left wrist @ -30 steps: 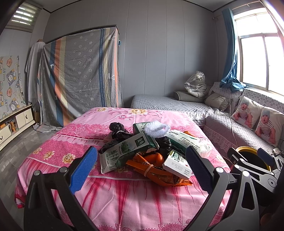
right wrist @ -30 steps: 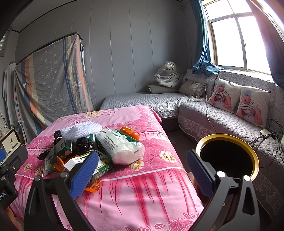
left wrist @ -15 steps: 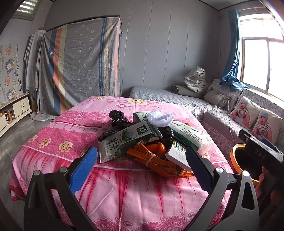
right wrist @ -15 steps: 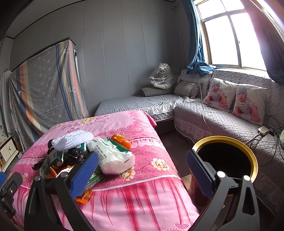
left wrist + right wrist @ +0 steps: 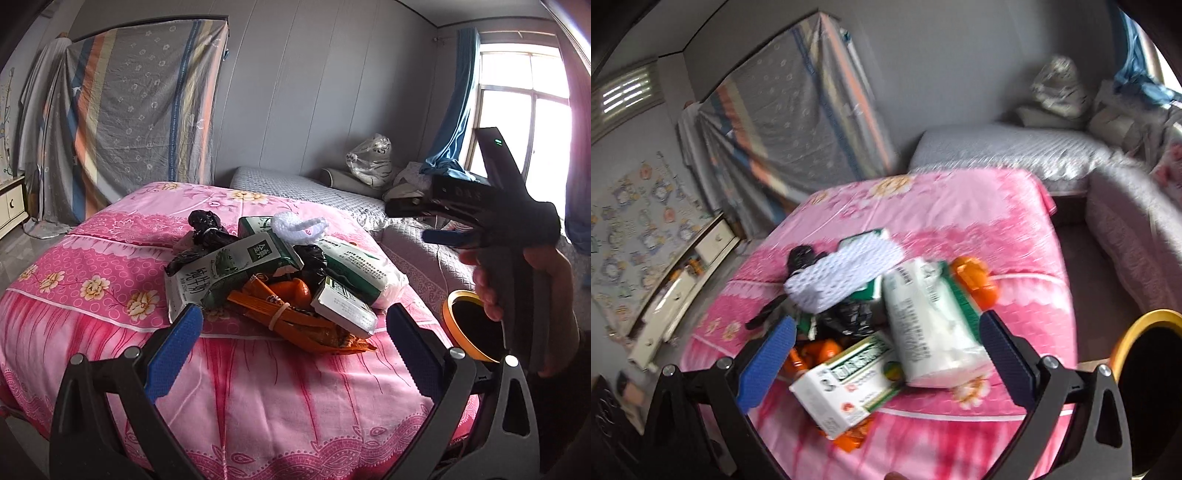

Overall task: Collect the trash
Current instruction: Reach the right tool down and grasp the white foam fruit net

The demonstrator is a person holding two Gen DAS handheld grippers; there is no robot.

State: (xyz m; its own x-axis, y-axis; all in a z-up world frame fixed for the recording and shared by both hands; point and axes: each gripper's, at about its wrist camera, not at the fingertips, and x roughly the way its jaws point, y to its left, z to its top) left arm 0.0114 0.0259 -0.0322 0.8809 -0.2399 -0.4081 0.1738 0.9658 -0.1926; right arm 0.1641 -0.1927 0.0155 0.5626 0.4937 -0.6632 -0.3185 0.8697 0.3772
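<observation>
Both the left claw [image 5: 293, 343] and the right claw [image 5: 886, 354] are spread wide and empty, aimed at the trash pile [image 5: 882, 325] heaped on the pink-covered table [image 5: 258, 398], presumably ready to carry pieces into the yellow-rimmed bin [image 5: 1145, 354] beside it.

Trash pile [image 5: 273, 280] on bed [image 5: 110, 295]; bin [image 5: 472, 325] right of bed.

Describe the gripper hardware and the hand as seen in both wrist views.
Both grippers look identical: the left gripper and the right gripper have black angular frames with silver pivot bolts and blue textured pads on the fingers. The left view also shows the right unit's black body with a small green light, held by a bare hand. No cables or sleeve visible.
</observation>
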